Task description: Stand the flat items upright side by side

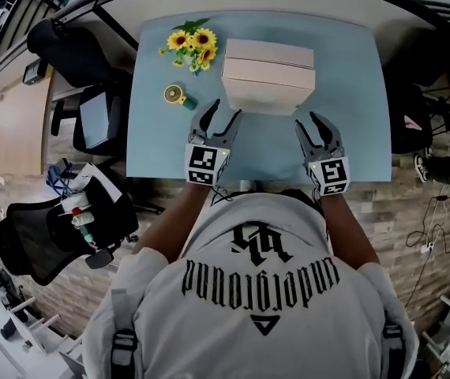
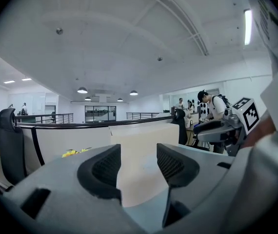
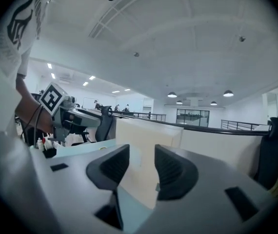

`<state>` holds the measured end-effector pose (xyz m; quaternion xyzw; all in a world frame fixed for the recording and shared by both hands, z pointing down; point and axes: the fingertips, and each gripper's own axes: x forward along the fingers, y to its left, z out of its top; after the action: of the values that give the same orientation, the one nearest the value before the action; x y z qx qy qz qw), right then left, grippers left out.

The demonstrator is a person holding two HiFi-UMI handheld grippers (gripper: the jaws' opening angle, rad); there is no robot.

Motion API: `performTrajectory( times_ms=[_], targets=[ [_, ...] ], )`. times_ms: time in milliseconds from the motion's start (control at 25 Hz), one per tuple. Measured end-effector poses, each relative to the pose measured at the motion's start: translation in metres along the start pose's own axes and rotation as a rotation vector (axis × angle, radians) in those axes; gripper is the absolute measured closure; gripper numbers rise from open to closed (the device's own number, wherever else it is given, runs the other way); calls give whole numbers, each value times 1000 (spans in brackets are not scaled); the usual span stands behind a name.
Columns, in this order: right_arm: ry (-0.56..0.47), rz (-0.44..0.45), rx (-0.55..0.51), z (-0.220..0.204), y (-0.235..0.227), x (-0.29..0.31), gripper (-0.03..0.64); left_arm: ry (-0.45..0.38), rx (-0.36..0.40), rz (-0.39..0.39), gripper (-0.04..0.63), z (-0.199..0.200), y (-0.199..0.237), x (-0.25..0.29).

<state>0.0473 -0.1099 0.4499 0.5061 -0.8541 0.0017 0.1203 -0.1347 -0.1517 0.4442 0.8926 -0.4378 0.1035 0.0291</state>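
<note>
**Desk inspection: boxes flat, both tongs empty**

Edges and room: The boxes lie flat, stacked one on the other, at the middle of the desk toward its far edge. Their near face is square to the near edge. A bare strip runs between the stack and the near edge, and the desk to the right of the stack is also bare. At the far left corner lie sunflowers, with a yellow tape roll just nearer, both left of the stack and apart from it. A black chair stands off the left edge.

Tongs: The left tongs sit just short of the stack's near left corner and the right tongs just short of its near right corner. Both are spread, with nothing pinched. Each gripper view shows the boxes beyond the pads, not touched.

Writing: The person's shirt back reads "underground". Each set of tongs bears a black-and-white square marker.
</note>
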Motion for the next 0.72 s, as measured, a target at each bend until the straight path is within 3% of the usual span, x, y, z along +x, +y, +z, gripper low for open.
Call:
performTrajectory(
  times_ms=[240,400,720],
  targets=[
    [-64,114,-25,29,8,-47,596,-49,7,5,511,24,-45,-33],
    [-86,152,-18,37,6,-96,611,-69,-1,11,597,34,-89,-51],
    [-101,188,-20,14,8,-216,612,-110,-36,10,597,36,-192,-99]
  ],
)
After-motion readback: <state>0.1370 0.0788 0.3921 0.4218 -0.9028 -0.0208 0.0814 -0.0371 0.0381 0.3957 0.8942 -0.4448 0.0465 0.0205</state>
